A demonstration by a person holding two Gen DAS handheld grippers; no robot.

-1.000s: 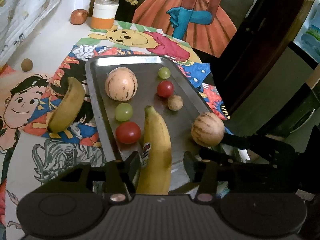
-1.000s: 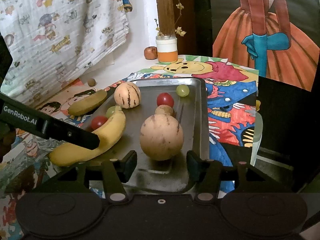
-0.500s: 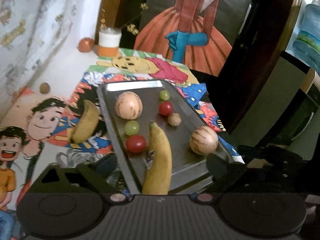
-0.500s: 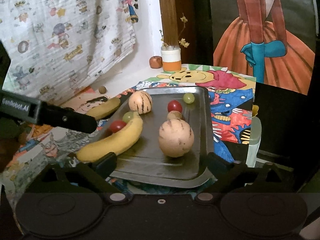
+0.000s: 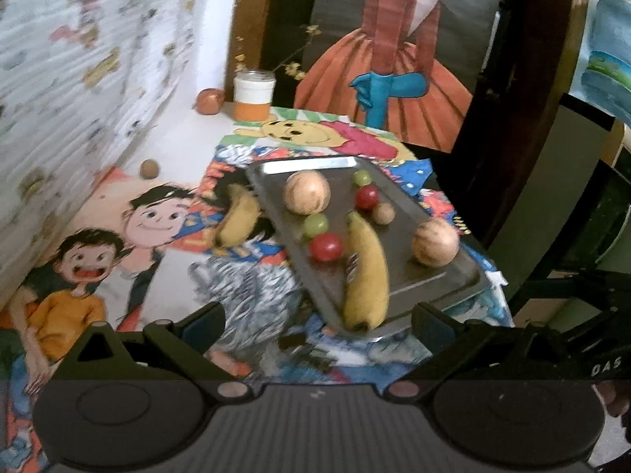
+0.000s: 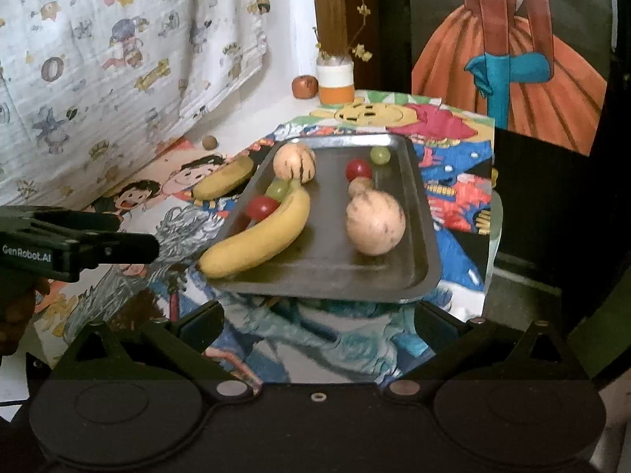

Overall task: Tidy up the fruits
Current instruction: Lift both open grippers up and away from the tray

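While both grippers hang back from the metal tray (image 6: 418, 213), neither grips anything: the left gripper (image 5: 317, 321) has its jaws spread wide with only the cartoon tablecloth (image 5: 244, 287) between them, and the right gripper (image 6: 317, 321) is likewise spread and bare, just short of the tray's near rim. On the tray lies a banana (image 6: 260, 232), its near end overhanging the near-left rim, touching or almost touching a red tomato (image 6: 261, 205) and a green grape (image 6: 277, 189). A striped round melon (image 6: 294, 161) sits at the far-left corner of the tray, a second melon (image 6: 375, 222) nearer the right side, with a small brown fruit (image 6: 359, 186) right behind it; contact unclear. Further back are a second red tomato (image 6: 358, 168) and a second green grape (image 6: 380, 155). A second banana (image 6: 224, 179) lies off the tray on the cloth, just beside its left edge. Off the cloth on the white tabletop (image 5: 177, 138) sits a small brown ball-like fruit (image 5: 149, 168), well apart from the tray. At the far corner stand an orange-and-white jar (image 5: 253, 94) holding twigs and a reddish apple-like fruit (image 5: 210, 101) beside it. Left-wrist view is motion-blurred.
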